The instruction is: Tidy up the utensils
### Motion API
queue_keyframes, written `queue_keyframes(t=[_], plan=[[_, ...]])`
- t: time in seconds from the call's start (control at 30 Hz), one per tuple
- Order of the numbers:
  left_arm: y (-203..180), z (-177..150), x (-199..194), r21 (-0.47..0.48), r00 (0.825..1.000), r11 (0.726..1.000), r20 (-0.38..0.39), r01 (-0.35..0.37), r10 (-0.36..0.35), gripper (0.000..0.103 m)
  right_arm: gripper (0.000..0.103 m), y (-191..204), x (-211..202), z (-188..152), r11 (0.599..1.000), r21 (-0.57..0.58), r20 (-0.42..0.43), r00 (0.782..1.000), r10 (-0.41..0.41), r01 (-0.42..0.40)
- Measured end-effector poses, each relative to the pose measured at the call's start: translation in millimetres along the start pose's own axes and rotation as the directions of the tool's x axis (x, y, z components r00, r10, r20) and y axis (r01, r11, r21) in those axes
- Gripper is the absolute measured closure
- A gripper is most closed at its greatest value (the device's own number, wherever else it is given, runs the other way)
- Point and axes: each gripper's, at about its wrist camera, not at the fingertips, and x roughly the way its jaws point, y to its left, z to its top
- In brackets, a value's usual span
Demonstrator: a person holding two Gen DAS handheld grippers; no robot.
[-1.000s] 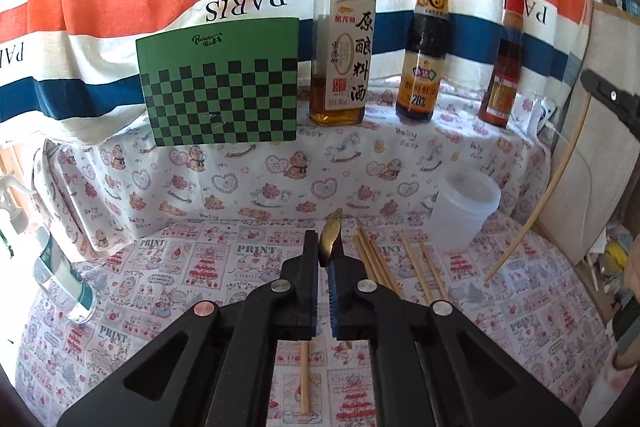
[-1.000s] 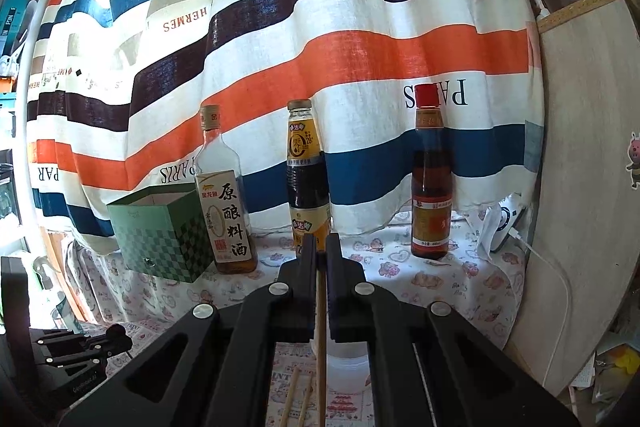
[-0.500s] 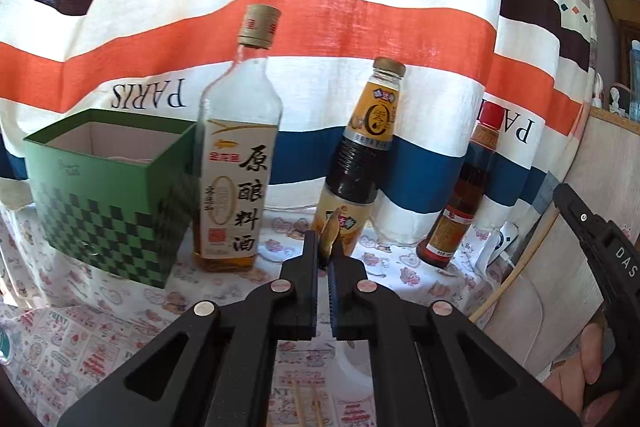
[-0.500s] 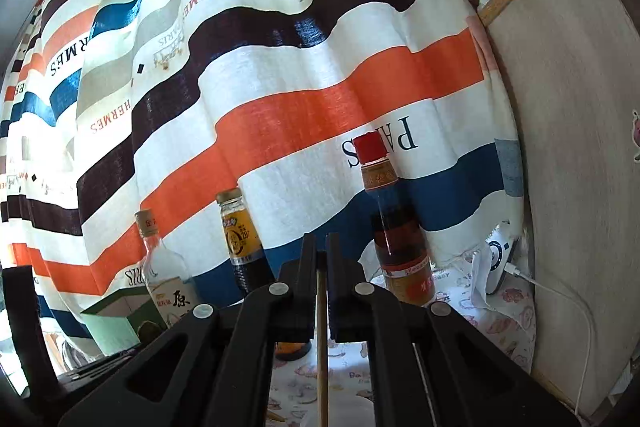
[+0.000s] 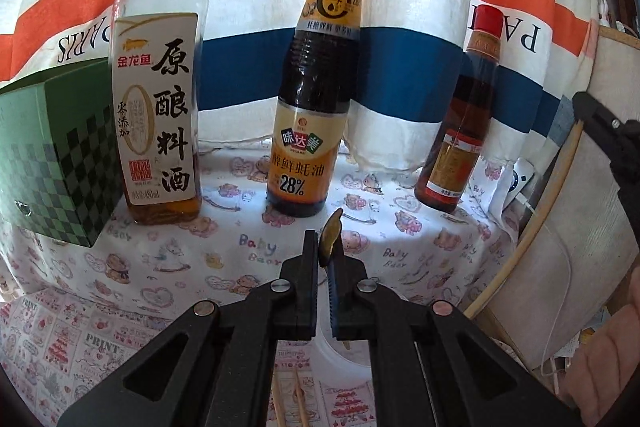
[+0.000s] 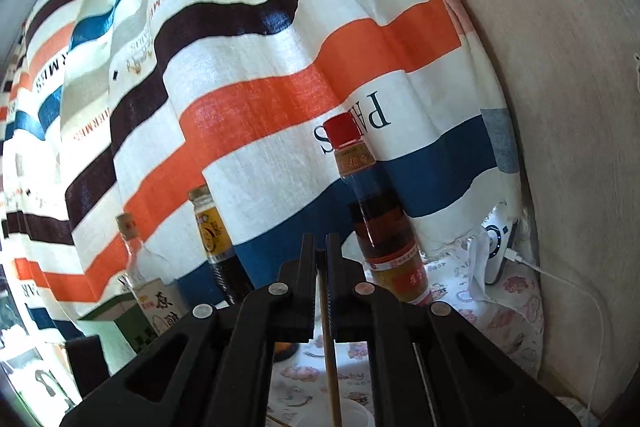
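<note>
Now both grippers carry utensils above the white cup (image 5: 340,359): left gripper (image 5: 325,259), fingers clamped on a spoon (image 5: 331,235); right gripper (image 6: 321,259), fingers pinching a chopstick (image 6: 330,347). Next, I judge, lower each into the cup and release.

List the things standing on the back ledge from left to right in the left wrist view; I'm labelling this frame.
green checkered box → clear cooking wine bottle → dark oyster sauce bottle → red-capped bottle
</note>
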Motion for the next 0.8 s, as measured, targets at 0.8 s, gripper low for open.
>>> queue_keyframes(t=[0.8], plan=[[16.8,-3.7,-52.3,0.062,0.995,0.998,0.098,-0.033,0.027,0.063,0.098,-22.1,-13.0,-14.3,0.984,0.131,0.203,0.968,-0.147,0.122]])
